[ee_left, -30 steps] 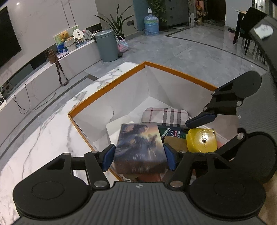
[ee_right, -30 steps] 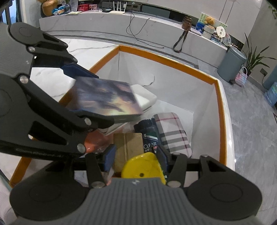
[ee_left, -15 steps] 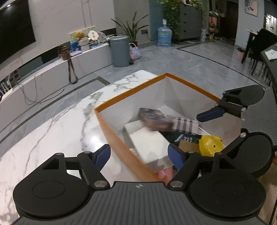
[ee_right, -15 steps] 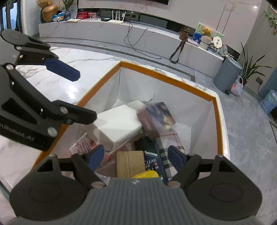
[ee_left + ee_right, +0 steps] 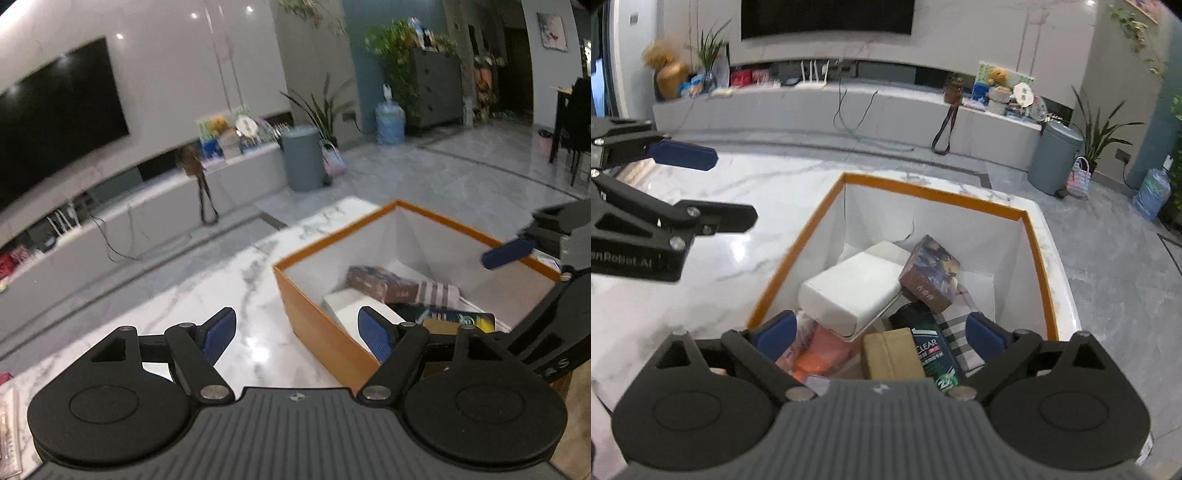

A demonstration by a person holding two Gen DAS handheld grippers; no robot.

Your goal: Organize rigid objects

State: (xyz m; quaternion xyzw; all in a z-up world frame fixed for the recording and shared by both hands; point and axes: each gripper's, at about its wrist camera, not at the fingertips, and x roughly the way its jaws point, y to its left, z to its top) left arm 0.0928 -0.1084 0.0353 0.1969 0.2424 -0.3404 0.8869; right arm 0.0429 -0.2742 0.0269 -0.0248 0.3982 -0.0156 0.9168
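Note:
An orange-rimmed box [image 5: 932, 192] with white inner walls stands on the marble table [image 5: 720, 206]. Inside lie a picture-covered box [image 5: 929, 273] tilted on a white box [image 5: 851, 290], a dark CLEAR bottle [image 5: 932, 350], a tan box [image 5: 890, 352], a plaid case [image 5: 956, 338] and orange packets [image 5: 820, 350]. My left gripper [image 5: 297, 330] is open and empty, above the table left of the box rim [image 5: 317, 325]. My right gripper [image 5: 881, 332] is open and empty above the box's near end. The picture box also shows in the left wrist view [image 5: 380, 282].
The left gripper shows at the left of the right wrist view [image 5: 683, 155]; the right gripper's blue finger shows in the left wrist view [image 5: 508, 253]. A grey bin [image 5: 1054, 162] and a low TV bench [image 5: 849, 107] stand beyond the table. A packet lies at the table's left edge [image 5: 7, 417].
My left gripper opened and let go of the picture box, which dropped into the orange box. My right gripper opened too; the yellow object is out of view. Both grippers pulled back and up.

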